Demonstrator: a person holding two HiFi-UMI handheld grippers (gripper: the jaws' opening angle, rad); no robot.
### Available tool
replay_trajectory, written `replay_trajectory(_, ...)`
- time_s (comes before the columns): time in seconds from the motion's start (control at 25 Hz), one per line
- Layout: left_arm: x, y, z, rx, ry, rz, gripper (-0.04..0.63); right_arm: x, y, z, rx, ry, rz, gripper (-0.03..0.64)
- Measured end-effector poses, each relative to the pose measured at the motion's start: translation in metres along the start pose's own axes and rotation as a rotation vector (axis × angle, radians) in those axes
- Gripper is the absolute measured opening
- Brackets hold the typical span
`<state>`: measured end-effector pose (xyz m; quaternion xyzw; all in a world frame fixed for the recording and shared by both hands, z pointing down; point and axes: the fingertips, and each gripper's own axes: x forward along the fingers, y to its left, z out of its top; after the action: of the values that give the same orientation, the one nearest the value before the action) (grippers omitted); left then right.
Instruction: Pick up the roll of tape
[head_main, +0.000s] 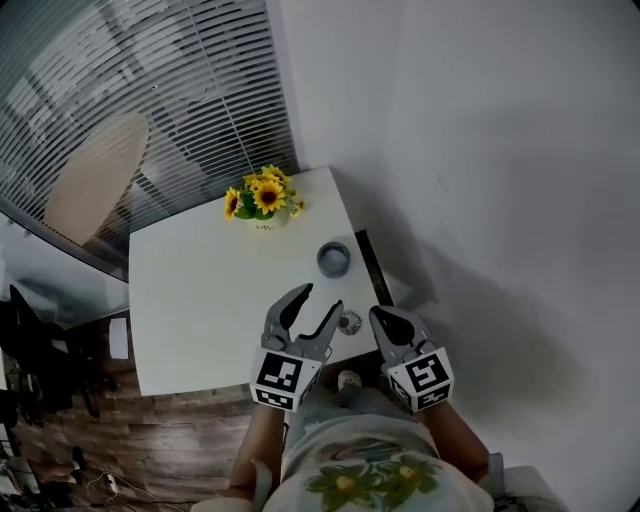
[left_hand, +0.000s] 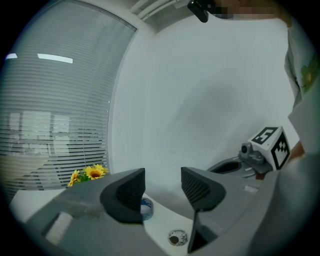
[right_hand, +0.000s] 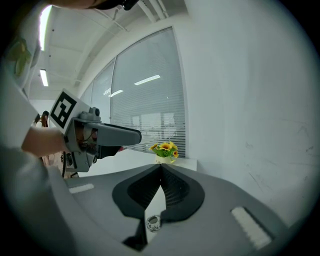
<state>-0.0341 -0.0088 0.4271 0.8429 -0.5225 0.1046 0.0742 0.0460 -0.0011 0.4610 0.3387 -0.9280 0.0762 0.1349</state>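
Now left tool (head_main: 320, 298) gapes empty, right tool (head_main: 384, 316) pinched shut; tape (head_main: 334, 259) could skid off the desk (head_main: 200, 300) if nudged.

Left gripper (left_hand: 162, 173) fingers (left_hand: 127, 192) apart, empty; tape roll (left_hand: 146, 207) beyond, on table (left_hand: 163, 221).

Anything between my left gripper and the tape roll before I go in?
Nothing visible. The left gripper, jaws open and empty, faces the tape across bare table. A small round disc lies just right of that line in the head view, near the table's front edge. The sunflowers stand beyond the tape.
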Motion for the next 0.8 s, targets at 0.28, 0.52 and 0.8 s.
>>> replay_trajectory(0.28,0.009,0.012,-0.005,0.062,0.011,0.020,0.276,0.016,-0.009,-0.004,0.012,-0.001,0.019,0.000)
replay_trajectory(0.52,0.029,0.016,-0.017,0.102,0.060,-0.021,0.301,0.031,-0.019,-0.007,0.023,0.004,0.011,0.000)
replay_trajectory(0.8,0.058,0.028,-0.018,0.146,0.131,-0.089,0.301,0.048,-0.039,0.012,0.035,0.013,-0.032,0.000)
